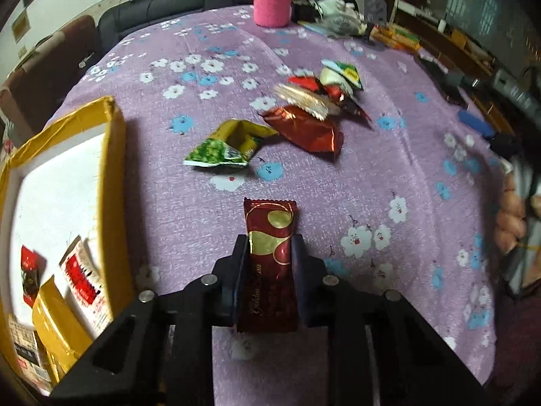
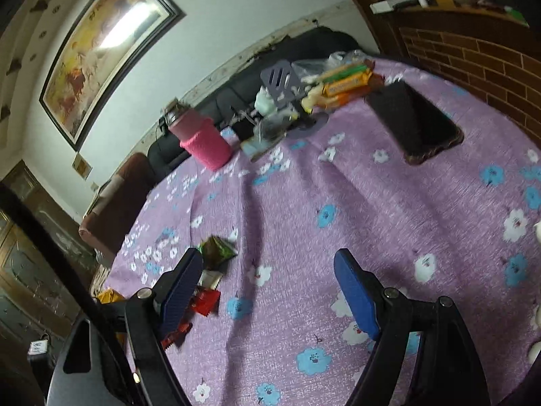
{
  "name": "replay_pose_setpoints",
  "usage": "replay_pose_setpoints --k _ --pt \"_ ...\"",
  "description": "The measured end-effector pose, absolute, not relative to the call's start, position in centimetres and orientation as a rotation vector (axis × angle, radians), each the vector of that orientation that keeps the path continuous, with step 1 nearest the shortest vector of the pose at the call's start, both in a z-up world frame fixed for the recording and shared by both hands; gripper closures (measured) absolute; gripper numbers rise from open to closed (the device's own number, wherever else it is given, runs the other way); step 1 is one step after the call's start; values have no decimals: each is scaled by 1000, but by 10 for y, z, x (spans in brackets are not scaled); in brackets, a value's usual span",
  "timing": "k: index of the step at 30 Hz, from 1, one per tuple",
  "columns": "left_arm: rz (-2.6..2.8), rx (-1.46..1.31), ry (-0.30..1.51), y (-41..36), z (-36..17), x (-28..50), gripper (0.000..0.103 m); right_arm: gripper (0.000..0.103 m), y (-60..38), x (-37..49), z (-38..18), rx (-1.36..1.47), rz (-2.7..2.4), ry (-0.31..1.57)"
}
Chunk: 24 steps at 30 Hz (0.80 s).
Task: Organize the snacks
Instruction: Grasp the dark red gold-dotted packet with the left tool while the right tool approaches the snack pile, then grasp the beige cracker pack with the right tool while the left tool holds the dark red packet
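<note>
In the left wrist view my left gripper (image 1: pixel 268 247) is shut on a dark red and gold snack bar (image 1: pixel 268 264), which stands lengthwise between the pads over the purple floral tablecloth (image 1: pixel 389 176). Farther out lie a green snack packet (image 1: pixel 225 149), a shiny red packet (image 1: pixel 307 132) and a small heap of mixed snacks (image 1: pixel 324 91). A yellow cardboard box (image 1: pixel 108 176) sits at the left with a few packets inside. In the right wrist view my right gripper (image 2: pixel 270 264) is open and empty above the cloth, with a green packet (image 2: pixel 216 252) and red packets (image 2: pixel 206 301) by its left finger.
A pink-sleeved bottle (image 1: pixel 272 3) stands at the table's far edge beside a clutter of bags and orange biscuit packs (image 2: pixel 348 84). A dark phone (image 2: pixel 416 121) lies at the right. A person's hand (image 1: pixel 510 223) shows at the right edge. A dark sofa (image 1: pixel 169 3) is behind the table.
</note>
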<state>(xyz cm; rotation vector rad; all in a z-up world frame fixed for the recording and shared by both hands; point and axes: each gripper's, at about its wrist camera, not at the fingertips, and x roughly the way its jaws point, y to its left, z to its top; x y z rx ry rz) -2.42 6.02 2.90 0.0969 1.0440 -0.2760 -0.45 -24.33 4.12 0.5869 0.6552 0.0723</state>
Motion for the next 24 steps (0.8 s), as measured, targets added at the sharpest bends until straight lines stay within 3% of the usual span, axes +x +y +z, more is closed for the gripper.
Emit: replay_pose_setpoints --k 8,15,24 --pt "-307 -84 972 106 60 -49 76 36 -196 5 37 569 287 789" --pt "-326 -158 916 137 72 -72 76 36 -140 49 34 641 358 1008" --pt "-329 -230 910 173 63 -80 76 34 -79 92 37 430 124 1128"
